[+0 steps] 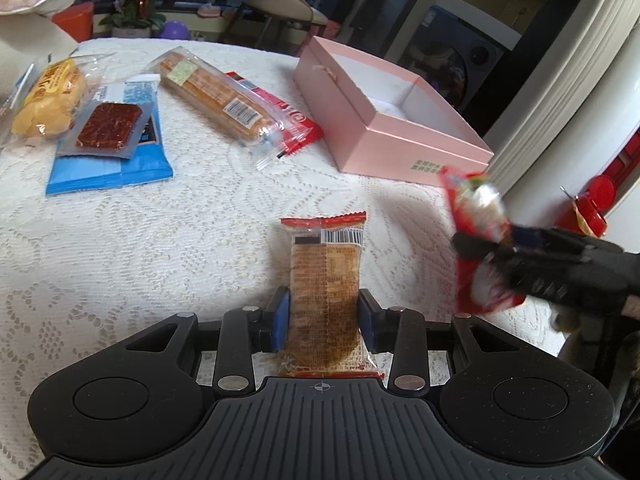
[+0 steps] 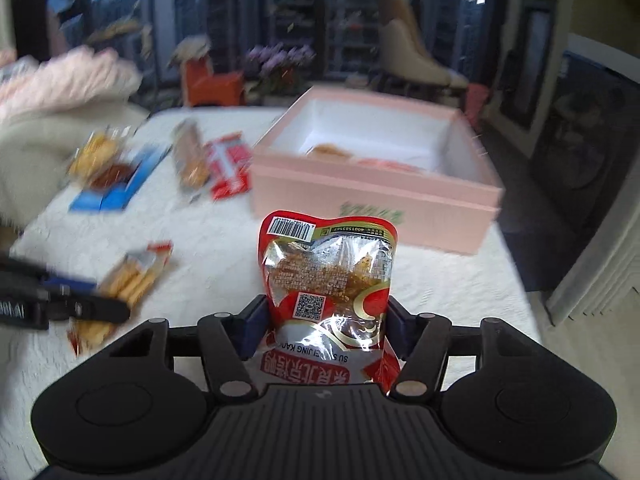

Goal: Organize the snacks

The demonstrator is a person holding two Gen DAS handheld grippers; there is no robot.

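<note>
Left wrist: six snack packets [image 1: 325, 280], one pink box [image 1: 384, 112].

Bare cloth [image 1: 180, 240] before pink box [image 1: 384, 120]

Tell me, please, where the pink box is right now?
The pink box sits open on the lace tablecloth, far right in the left wrist view, just right of the long biscuit pack.

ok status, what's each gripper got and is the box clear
Left gripper shut on cracker pack. Right gripper shut on red pouch. Pink box open ahead, path clear; some snacks already inside.
</note>
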